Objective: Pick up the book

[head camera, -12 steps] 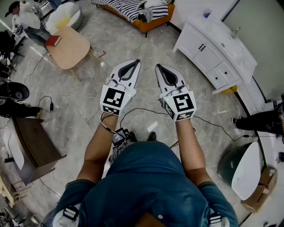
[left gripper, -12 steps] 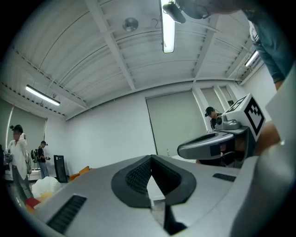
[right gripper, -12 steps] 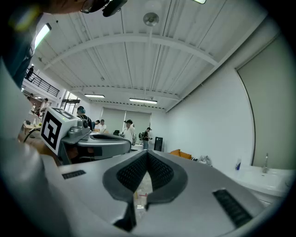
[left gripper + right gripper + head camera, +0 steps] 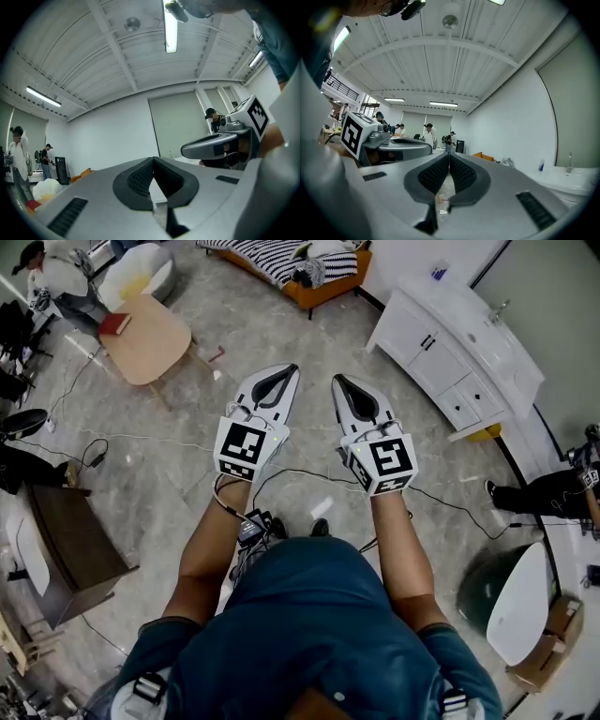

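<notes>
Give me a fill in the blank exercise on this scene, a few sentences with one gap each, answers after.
The book on the wooden table is ____ in colour.
The jaws of the left gripper and of the right gripper are both ____, with nothing between them.
The blanket on the orange frame has a black and white ____ pattern.
In the head view, the white sink cabinet stands to the ____ of the grippers.
Missing words: red; shut; striped; right.

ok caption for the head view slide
Left claw and right claw shut and empty, side by side above the floor; red book lies on the wooden table ahead.
</notes>
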The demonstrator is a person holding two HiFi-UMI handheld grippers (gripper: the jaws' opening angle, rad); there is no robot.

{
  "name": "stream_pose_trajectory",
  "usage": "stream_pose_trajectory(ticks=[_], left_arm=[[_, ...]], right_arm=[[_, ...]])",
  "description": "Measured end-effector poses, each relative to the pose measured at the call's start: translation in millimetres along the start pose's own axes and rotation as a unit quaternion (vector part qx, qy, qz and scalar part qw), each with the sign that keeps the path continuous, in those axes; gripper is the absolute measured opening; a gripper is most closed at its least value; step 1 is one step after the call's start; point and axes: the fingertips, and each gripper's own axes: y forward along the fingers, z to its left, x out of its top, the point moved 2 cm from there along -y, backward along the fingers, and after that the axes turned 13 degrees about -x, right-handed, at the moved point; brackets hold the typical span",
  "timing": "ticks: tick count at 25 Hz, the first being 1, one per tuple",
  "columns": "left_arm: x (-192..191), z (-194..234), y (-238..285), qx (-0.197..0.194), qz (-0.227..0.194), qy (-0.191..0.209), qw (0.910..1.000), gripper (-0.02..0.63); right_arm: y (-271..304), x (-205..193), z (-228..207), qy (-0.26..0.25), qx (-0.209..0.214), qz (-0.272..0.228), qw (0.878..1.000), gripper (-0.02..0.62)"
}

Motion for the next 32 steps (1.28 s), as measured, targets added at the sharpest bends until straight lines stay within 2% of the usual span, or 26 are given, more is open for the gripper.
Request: stream_pose_trajectory(ticks=[6, 11, 24, 32], left_arm=[[-3, 1, 7, 0.002, 0.003, 0.0, 1.0, 0.002], [-4, 0, 15, 0.006, 0.004, 0.002, 1.0, 0.002], [-6, -14, 78, 0.022, 0.022, 0.016, 0.9994, 0.002], [-16, 22, 93, 0.02, 0.026, 0.011, 0.9994, 0.002]], right_arm=[[4, -2, -8, 0.022, 0.004, -0.004, 1.0, 0.029], [5, -1, -15, 0.015, 0.003, -0.01, 1.0, 0.029], [20, -13, -71, 0.019, 0.018, -0.022, 0.999, 0.014], [62, -20, -74, 0.026, 0.018, -0.013, 0.999, 0.014]])
